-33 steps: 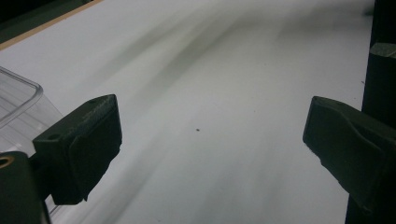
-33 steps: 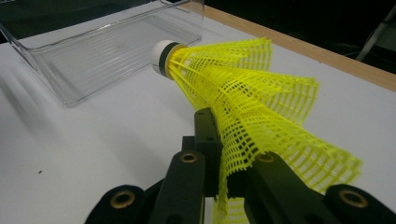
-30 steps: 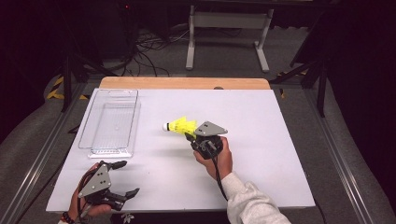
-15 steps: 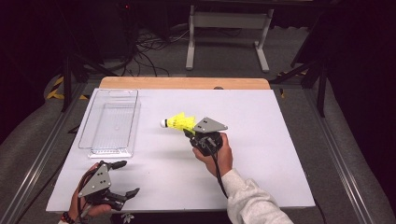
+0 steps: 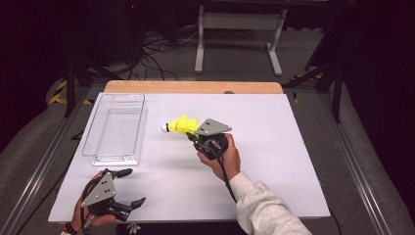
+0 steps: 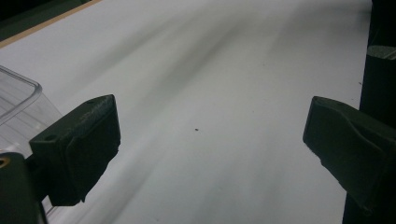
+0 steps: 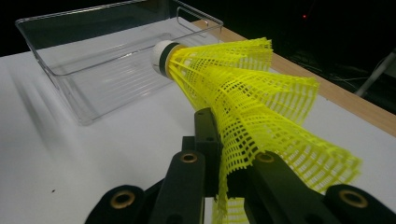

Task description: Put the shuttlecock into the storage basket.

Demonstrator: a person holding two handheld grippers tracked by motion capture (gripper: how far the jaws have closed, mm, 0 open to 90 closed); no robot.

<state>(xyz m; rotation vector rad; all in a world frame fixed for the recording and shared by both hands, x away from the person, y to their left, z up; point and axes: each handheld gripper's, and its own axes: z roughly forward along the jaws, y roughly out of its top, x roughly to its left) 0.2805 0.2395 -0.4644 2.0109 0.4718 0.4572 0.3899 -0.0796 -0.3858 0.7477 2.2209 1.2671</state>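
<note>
A yellow mesh shuttlecock [image 5: 182, 126] with a white cork is held above the middle of the white table [image 5: 274, 127]. My right gripper [image 5: 192, 134] is shut on its skirt. In the right gripper view the shuttlecock [image 7: 243, 88] sticks out past the gripper [image 7: 219, 135], cork pointing toward the clear tray [image 7: 93, 42]. My left gripper [image 5: 133, 187] rests at the near left corner of the table, held in a hand. It is open, and the left gripper view shows that gripper [image 6: 210, 135] with nothing but bare table between its jaws.
A clear plastic tray [image 5: 117, 95] lies empty on the left side of the table, a little left of the shuttlecock. One corner of the tray [image 6: 14, 93] appears in the left gripper view. Beyond the table's wooden far edge [image 5: 195, 87] are cables and a stand on the floor.
My right gripper has carried the shuttlecock a little to the left, toward the tray. The left gripper has stayed where it was.
</note>
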